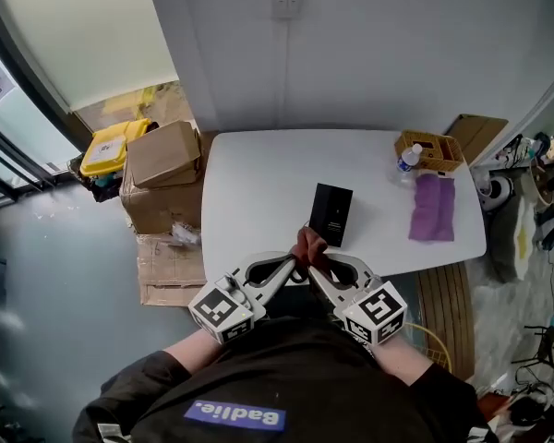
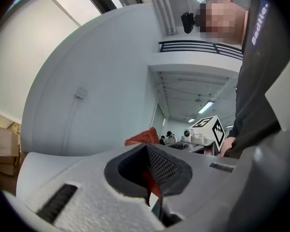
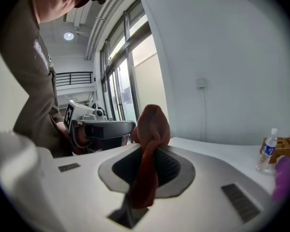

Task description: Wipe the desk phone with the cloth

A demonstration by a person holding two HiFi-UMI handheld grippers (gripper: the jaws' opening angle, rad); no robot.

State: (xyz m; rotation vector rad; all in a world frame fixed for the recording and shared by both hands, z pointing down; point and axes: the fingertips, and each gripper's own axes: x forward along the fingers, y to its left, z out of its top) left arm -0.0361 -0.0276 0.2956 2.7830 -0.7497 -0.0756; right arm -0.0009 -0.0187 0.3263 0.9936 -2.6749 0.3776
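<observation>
A black desk phone point(image 1: 331, 214) lies flat in the middle of the white table point(image 1: 258, 183). A red cloth point(image 1: 309, 245) is bunched just in front of it, near the table's front edge, and both grippers meet on it. My left gripper point(image 1: 295, 264) is shut on the cloth's left side; red fabric point(image 2: 144, 137) sticks out past its jaws point(image 2: 152, 178). My right gripper point(image 1: 317, 268) is shut on the other side, with the cloth point(image 3: 150, 129) rising as a fold out of its jaws point(image 3: 147, 170).
A purple cloth point(image 1: 432, 208) lies at the table's right end. Behind it stand a wicker basket point(image 1: 429, 149) and a water bottle point(image 1: 408, 158). Cardboard boxes point(image 1: 164, 160) and a yellow bin point(image 1: 115, 146) sit on the floor to the left. A wall runs behind the table.
</observation>
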